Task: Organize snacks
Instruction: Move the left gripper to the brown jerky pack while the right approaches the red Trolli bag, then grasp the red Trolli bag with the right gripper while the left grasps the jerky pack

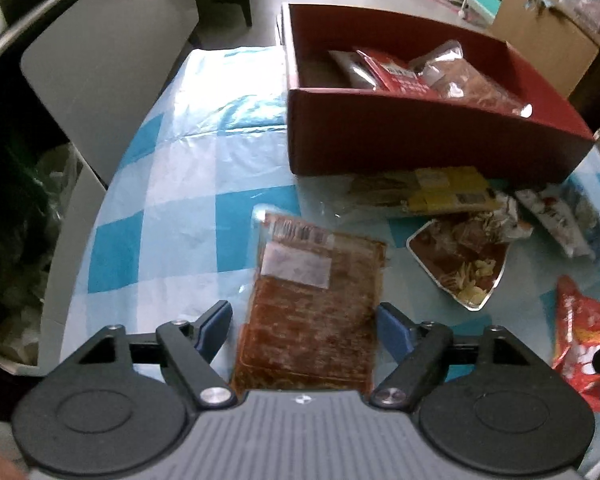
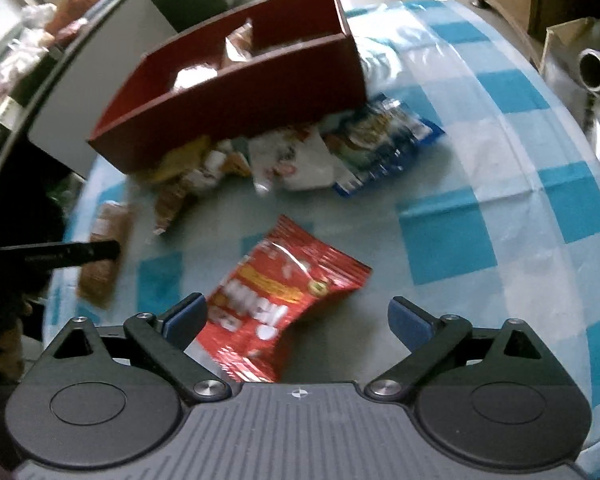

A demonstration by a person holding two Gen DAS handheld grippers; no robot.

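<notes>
A flat brown snack pack (image 1: 312,312) with a white label lies on the blue-checked tablecloth (image 1: 172,220). My left gripper (image 1: 304,322) is open, a blue pad on each side of the pack, with a small gap on the left. A red snack bag (image 2: 284,292) lies crumpled between the wide-open fingers of my right gripper (image 2: 298,312), and the right pad is well clear of it. The red box (image 1: 380,144) stands at the back and holds several packs, one of them red (image 1: 400,74). In the right wrist view the red box (image 2: 240,104) sits at the upper left.
Loose snacks lie in front of the box: a yellow pack (image 1: 432,192), a brown torn bag (image 1: 460,256), a white pack (image 2: 292,160) and a blue pack (image 2: 384,140). A white chair (image 1: 100,80) stands left of the table. A cardboard box (image 1: 540,40) sits behind.
</notes>
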